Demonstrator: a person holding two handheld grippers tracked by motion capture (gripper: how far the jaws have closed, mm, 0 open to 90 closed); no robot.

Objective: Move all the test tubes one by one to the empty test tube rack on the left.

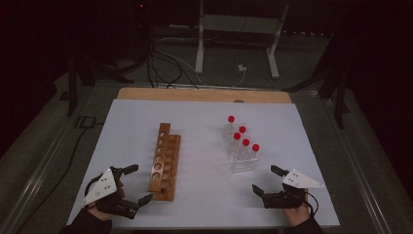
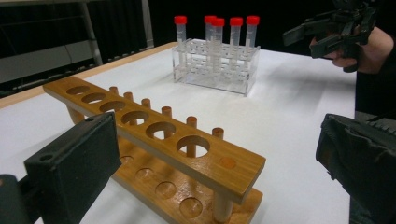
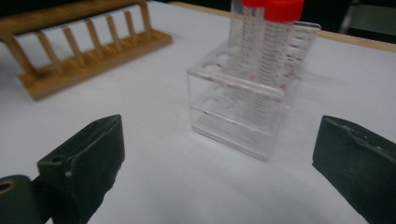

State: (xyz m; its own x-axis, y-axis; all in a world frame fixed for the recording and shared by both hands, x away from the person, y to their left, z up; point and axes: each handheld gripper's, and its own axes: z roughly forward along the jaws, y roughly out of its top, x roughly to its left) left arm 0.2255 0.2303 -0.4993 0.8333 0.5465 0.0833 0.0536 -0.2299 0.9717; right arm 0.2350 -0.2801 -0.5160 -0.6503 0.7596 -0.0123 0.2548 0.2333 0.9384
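At lower left of the high view, left gripper [image 1: 138, 184] released beside wooden rack [image 1: 164, 162], empty holes plain in the left gripper view, lower right, right gripper [image 1: 267, 180] released near clear rack [image 1: 242, 158] of red-capped tubes [image 1: 245, 147].

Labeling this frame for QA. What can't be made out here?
- Tubes, high view: contents and printed markings too small and dim.
- Clear rack, right gripper view: rear tubes hidden behind the front one, caps cut by the top edge.
- Wooden rack, left gripper view: near end hidden behind the left hand-held gripper jaw.
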